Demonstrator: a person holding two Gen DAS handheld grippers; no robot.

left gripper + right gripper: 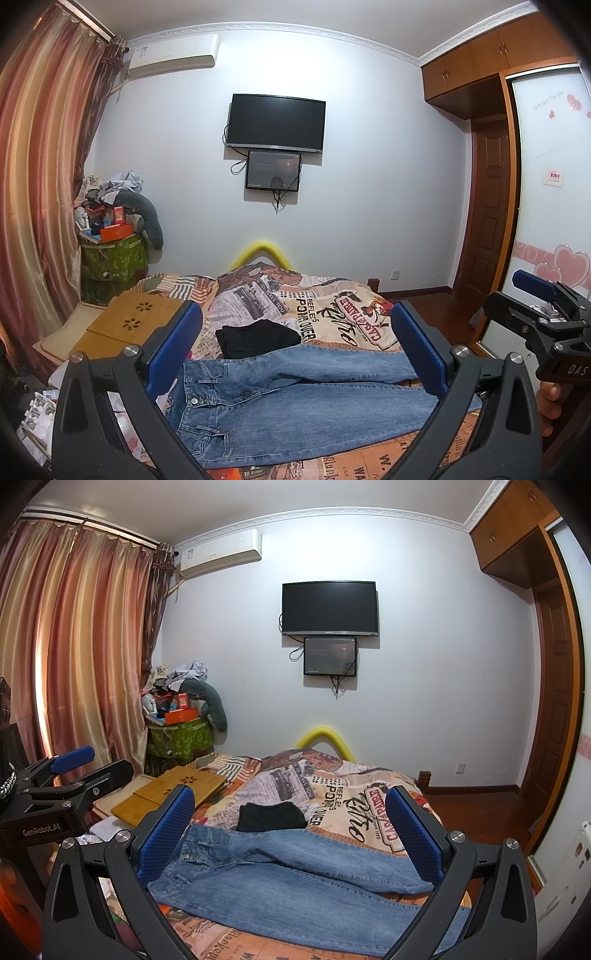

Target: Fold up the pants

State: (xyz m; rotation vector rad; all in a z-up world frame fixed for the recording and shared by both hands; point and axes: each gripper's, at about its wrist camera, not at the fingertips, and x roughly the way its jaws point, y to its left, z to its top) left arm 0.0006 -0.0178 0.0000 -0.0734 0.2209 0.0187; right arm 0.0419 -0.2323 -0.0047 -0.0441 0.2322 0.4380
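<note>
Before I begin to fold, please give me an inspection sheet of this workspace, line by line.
Surface: bed covered by a printed newspaper-pattern quilt.
Job's things: blue jeans lying flat and unfolded, legs spread apart, waistband toward the left.
Clutter: folded black garment behind the jeans; wooden lap desk at the bed's left edge; green box piled with items.
Grippers: left gripper and right gripper both open, holding nothing, above the jeans.
Cables: loose wires under the wall TV.
Surroundings: curtains, air conditioner, wardrobe, door.

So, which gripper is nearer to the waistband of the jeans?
Left. The left gripper hangs open above the waistband end of the jeans; the right gripper hangs open further toward the legs.
</note>
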